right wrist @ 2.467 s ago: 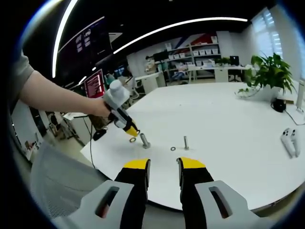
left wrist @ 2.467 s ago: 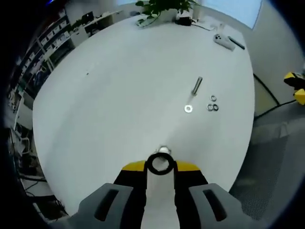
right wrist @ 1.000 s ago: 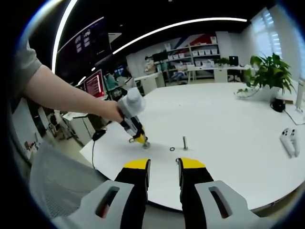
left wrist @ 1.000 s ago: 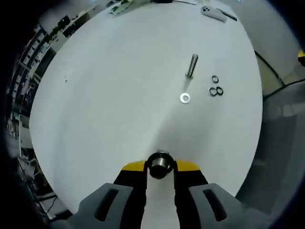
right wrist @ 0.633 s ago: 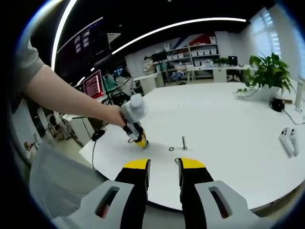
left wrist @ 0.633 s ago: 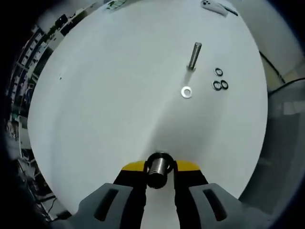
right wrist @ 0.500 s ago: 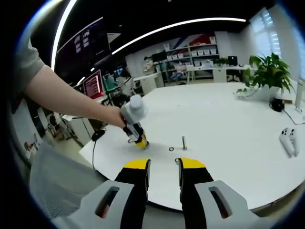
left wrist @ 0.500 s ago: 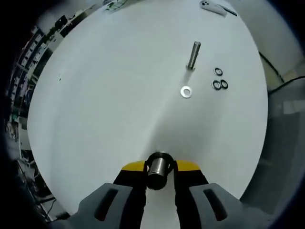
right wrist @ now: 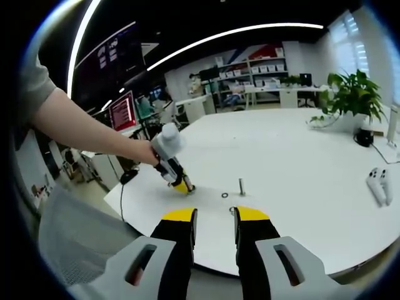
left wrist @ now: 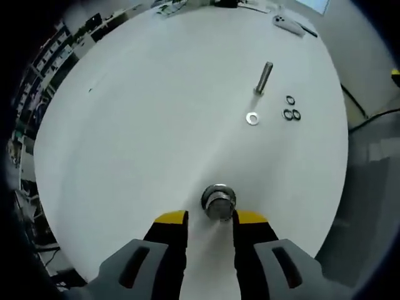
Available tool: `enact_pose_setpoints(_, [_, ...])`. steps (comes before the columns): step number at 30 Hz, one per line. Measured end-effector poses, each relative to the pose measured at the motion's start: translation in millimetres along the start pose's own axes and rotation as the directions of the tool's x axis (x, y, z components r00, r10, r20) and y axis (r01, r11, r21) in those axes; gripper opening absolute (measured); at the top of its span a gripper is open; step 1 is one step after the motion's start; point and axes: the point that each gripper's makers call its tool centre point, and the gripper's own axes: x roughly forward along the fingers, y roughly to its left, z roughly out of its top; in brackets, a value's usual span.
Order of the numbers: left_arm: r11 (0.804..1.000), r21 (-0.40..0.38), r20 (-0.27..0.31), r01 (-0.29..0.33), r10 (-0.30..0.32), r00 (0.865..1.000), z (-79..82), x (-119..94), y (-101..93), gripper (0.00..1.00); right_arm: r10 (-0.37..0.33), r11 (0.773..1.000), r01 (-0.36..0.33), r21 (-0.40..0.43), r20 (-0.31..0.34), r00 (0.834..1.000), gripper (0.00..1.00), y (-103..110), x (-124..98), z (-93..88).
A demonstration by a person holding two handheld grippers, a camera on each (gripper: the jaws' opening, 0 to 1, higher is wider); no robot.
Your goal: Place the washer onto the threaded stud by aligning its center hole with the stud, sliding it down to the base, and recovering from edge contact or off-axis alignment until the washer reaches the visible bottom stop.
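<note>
Washer [left wrist: 217,195] rings the threaded stud [left wrist: 220,206] before the parted, empty left claw [left wrist: 210,219].

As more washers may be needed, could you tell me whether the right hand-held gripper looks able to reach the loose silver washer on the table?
Probably yes: the right hand-held gripper stands open, and bare table lies between it and the loose silver washer.

Left gripper view: steeply down from close above the near edge of the white tabletop [left wrist: 137,125]. Right gripper view: low, level, from off the tabletop's edge, across to distant shelves [right wrist: 262,69]. Shared: upright stud [left wrist: 264,77] [right wrist: 241,186], tabletop.
</note>
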Motion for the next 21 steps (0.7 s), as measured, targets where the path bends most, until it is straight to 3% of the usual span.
enact_pose_setpoints(3, [0.998, -0.068, 0.012, -0.007, 0.008, 1.0, -10.5, -4, 8.7, 0.27, 0.0, 1.0, 0.0, 0.001, 0.0, 1.0, 0.26, 0, 0, 0.0])
enact_pose_setpoints(12, [0.988, -0.135, -0.015, -0.071, 0.07, 0.997, -42.7, -5, 32.3, 0.3, -0.001, 1.0, 0.001, 0.0, -0.005, 1.0, 0.26, 0, 0, -0.9])
enact_pose_setpoints(16, [0.979, -0.19, -0.015, -0.077, 0.075, 0.997, -51.5, -2, 39.5, 0.3, -0.004, 1.0, 0.004, 0.001, -0.006, 1.0, 0.26, -1, 0, -1.3])
enact_pose_setpoints(21, [0.977, -0.2, -0.039, -0.081, 0.075, 0.996, -57.9, 2, 44.1, 0.3, -0.005, 1.0, 0.005, -0.001, -0.007, 1.0, 0.26, -1, -1, -1.4])
